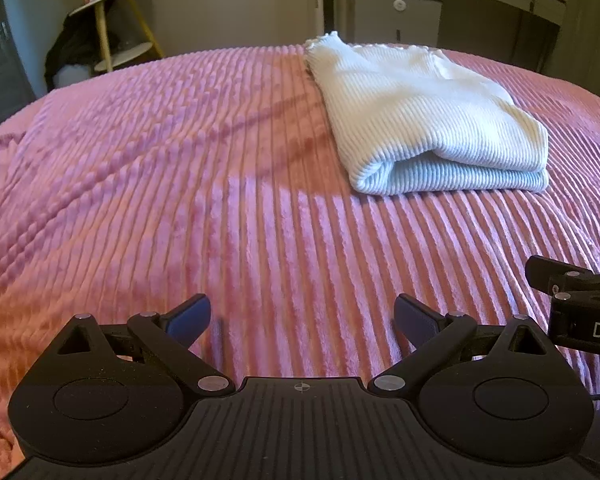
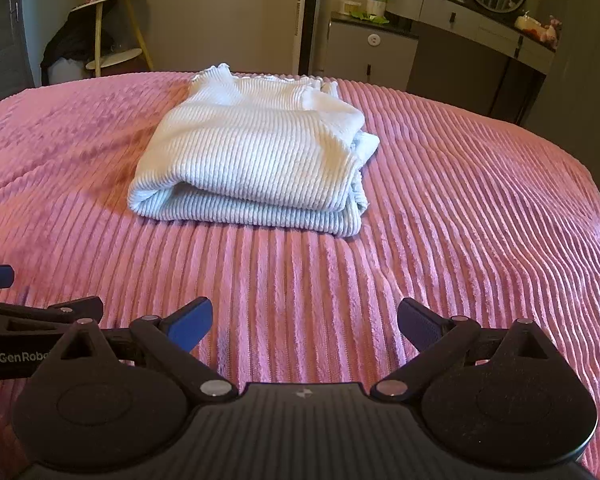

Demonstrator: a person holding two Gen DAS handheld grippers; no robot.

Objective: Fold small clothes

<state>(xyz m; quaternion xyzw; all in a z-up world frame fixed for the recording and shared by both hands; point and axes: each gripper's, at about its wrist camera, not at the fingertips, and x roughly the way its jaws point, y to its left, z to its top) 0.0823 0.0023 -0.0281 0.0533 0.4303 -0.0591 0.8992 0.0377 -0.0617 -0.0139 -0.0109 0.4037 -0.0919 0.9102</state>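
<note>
Looks pretty much done: the white ribbed top (image 2: 252, 160) sits folded on the pink blanket (image 2: 460, 240) ahead of both claws, left gripper (image 1: 302, 320) and right gripper (image 2: 305, 324) spread wide, holding nothing.

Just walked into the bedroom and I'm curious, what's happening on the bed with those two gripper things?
A person is folding small clothes with a handheld gripper in each hand. The white ribbed garment lies folded over on the pink ribbed blanket. The left gripper and the right gripper are both open and empty, held over the blanket on the near side of the garment, touching nothing.
</note>
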